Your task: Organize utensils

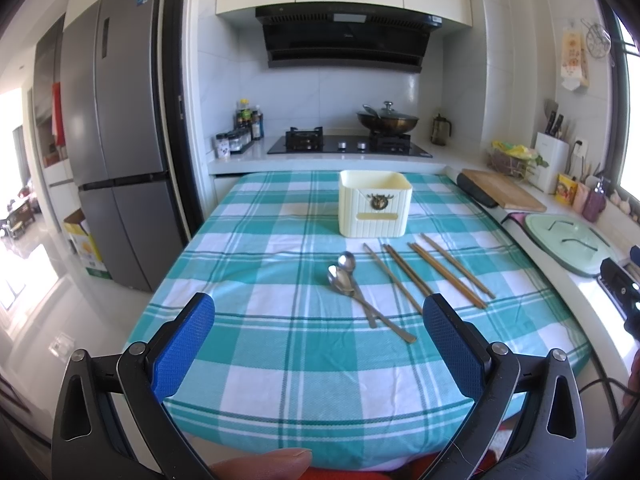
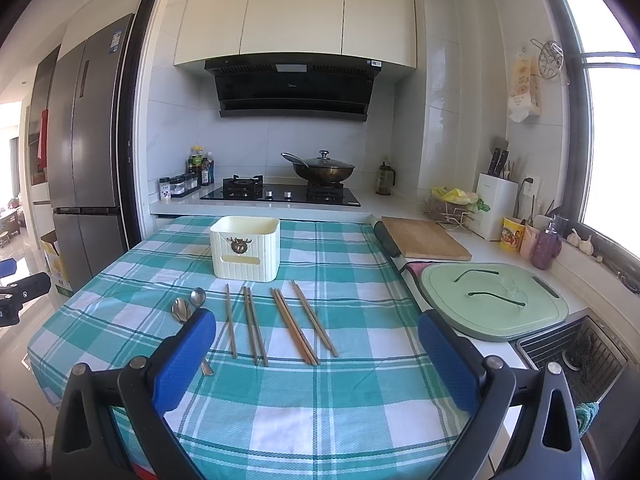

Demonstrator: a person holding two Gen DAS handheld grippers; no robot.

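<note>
Nothing sorted yet: spoons point(image 1: 344, 276) and chopsticks point(image 2: 280, 324) lie on the counter point(image 1: 280, 360), holder point(image 2: 245, 248) looks empty, left tongs point(image 1: 319, 344) and right tongs point(image 2: 316, 354) both wide open, holding nothing.

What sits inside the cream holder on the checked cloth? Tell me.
Only the upper inner walls of the cream holder show, bare near the rim. Its front wall hides the floor, so the contents cannot be confirmed. The spoons and chopsticks lie outside it.
</note>
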